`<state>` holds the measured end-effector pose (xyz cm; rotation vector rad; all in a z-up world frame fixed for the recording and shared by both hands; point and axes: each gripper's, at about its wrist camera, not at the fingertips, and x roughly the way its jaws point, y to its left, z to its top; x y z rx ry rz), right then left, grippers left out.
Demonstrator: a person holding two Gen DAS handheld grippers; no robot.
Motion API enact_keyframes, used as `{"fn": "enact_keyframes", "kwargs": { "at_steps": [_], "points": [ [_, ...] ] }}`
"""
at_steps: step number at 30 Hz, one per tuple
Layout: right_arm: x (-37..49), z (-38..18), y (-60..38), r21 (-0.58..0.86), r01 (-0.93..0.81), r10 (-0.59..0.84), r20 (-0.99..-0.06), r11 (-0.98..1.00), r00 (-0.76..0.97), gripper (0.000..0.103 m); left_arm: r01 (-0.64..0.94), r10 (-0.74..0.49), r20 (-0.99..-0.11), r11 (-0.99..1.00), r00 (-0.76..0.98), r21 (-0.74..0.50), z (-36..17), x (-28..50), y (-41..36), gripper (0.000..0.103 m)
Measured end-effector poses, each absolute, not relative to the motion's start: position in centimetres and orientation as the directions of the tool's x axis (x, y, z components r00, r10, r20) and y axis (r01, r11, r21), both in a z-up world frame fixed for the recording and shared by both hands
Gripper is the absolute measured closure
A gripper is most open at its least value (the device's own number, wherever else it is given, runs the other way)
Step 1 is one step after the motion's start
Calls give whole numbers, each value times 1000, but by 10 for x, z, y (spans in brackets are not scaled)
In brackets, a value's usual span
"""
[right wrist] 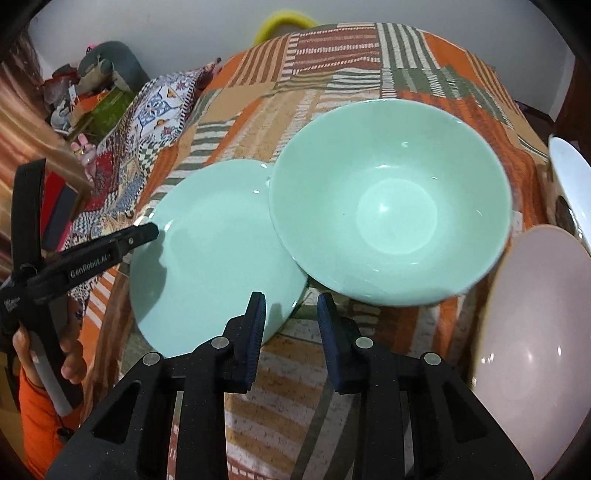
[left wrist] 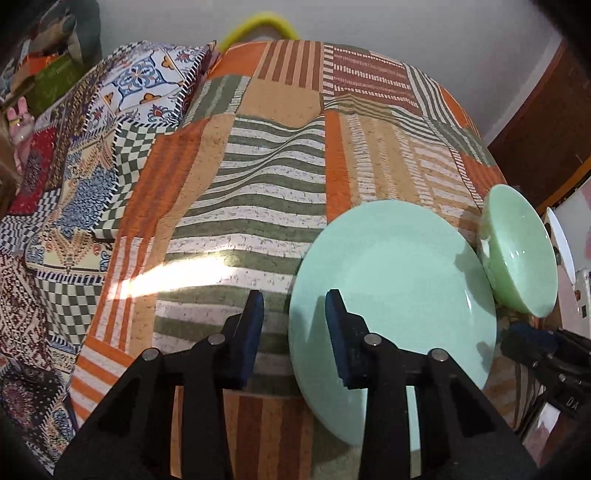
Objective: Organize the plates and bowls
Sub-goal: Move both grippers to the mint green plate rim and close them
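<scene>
Striped cloth: left gripper jaws straddle green plate rim, unpinched; right gripper spread, empty.

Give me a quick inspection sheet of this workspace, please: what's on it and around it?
Surface: patchwork cloth, wrinkled, covering the table.
Job's things: green plate; green bowl overlapping its rim; pale bowl and white dish at the right edge.
Clutter: patterned cloth on the left.
Grippers: left gripper, jaws apart astride the plate's rim; right gripper, jaws apart, nothing between.
Cables: nothing seen.
Surroundings: yellow ring, toys, plain wall.
</scene>
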<state>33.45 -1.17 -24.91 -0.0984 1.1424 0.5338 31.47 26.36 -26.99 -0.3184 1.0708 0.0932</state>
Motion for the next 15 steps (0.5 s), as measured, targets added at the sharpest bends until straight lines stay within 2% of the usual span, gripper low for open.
{"fn": "enact_keyframes", "kwargs": {
  "at_steps": [4, 7, 9, 15],
  "points": [
    [340, -257, -4, 153, -470, 320, -899, 869, 298, 77, -221, -106, -869, 946, 484, -239, -274, 321, 266, 70],
    [346, -262, -3, 175, -467, 328, -906, 866, 268, 83, -200, -132, -865, 946, 484, -255, -276, 322, 263, 72],
    [347, -264, -1, 176, -469, 326, -908, 866, 261, 83, -180, -146, -865, 949, 480, -260, -276, 322, 261, 79],
    [347, -263, -1, 159, -475, 311, -914, 865, 260, 85, -175, -118, -877, 959, 466, -222, -274, 317, 257, 82]
  ]
}}
